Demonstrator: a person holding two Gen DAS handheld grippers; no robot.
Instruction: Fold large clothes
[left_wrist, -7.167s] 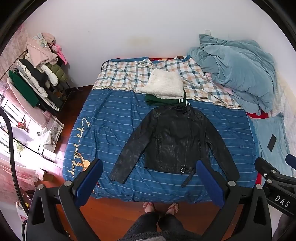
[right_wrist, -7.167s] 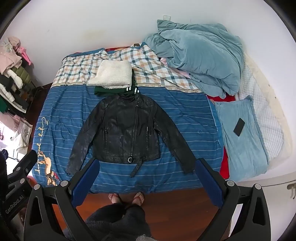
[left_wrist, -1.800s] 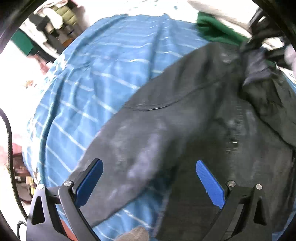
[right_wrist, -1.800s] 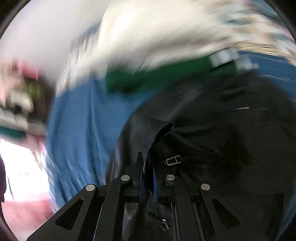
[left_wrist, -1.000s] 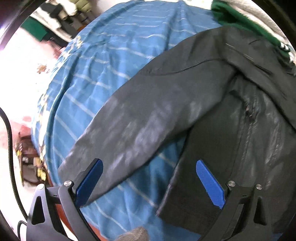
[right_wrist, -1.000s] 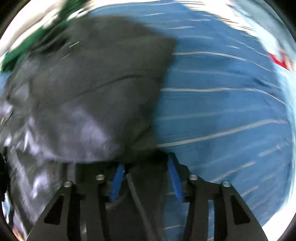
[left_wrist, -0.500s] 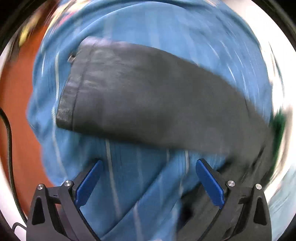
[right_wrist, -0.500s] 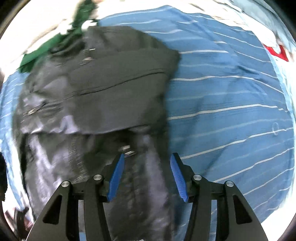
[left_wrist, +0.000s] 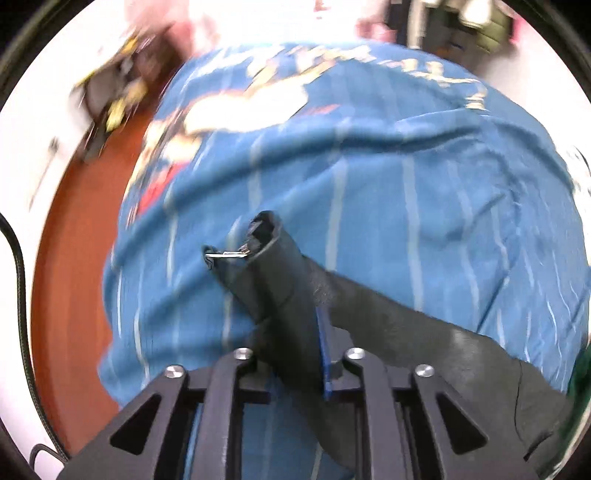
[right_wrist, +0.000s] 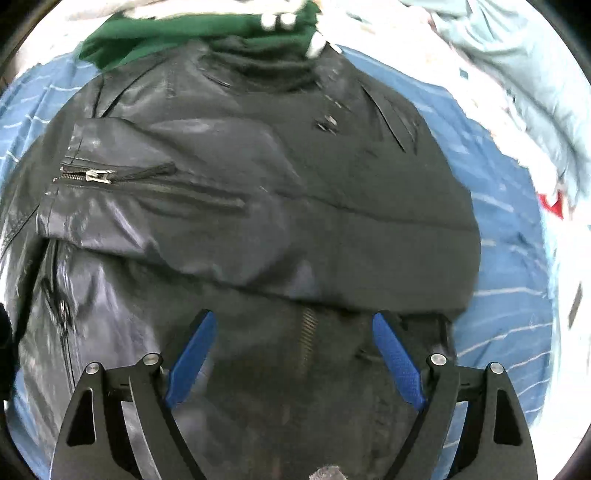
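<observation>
A black leather jacket (right_wrist: 258, 192) lies on the blue striped bedspread (right_wrist: 509, 266). One sleeve is folded across its front, its zipped cuff (right_wrist: 85, 173) at the left. My right gripper (right_wrist: 291, 354) is open and empty just above the jacket's lower front. In the left wrist view my left gripper (left_wrist: 295, 354) is shut on the jacket's other sleeve (left_wrist: 280, 284) near its cuff, which sticks up past the fingers with a zip pull (left_wrist: 225, 254) hanging out. The rest of that sleeve (left_wrist: 424, 343) trails to the right.
A folded green garment (right_wrist: 199, 27) lies just beyond the jacket's collar. A light blue duvet (right_wrist: 524, 62) is piled at the far right. In the left wrist view the bed edge meets the red-brown wooden floor (left_wrist: 70, 258) at the left, with clutter (left_wrist: 114, 96) beyond.
My left gripper has closed on the sleeve near its cuff; it was open above it half a second ago. My right gripper has let go of the folded sleeve, opened wider and drawn back.
</observation>
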